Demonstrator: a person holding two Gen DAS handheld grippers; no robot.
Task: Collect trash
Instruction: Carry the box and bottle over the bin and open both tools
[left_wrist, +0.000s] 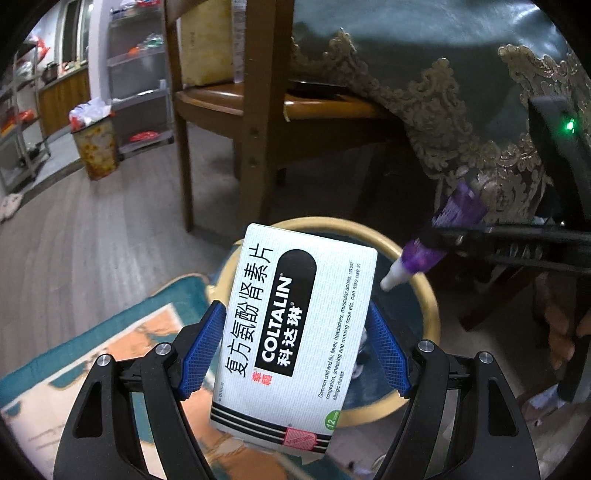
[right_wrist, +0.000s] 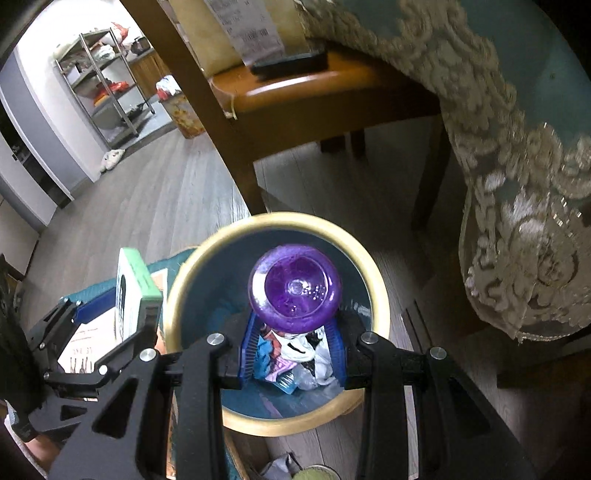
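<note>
Upper middle I see a wooden chair (left_wrist: 236, 103), a lace-edged tablecloth (left_wrist: 461, 122) (right), metal shelves (right_wrist: 107, 81) upper left.

Domestic dining area: wooden chair (left_wrist: 236, 107), fringed tablecloth (left_wrist: 461, 92), patterned rug (left_wrist: 110, 332); apparently kitchen shelving (right_wrist: 107, 81) beyond.

Medicine box (left_wrist: 291, 339) hides most of the bin (left_wrist: 424, 295).
</note>
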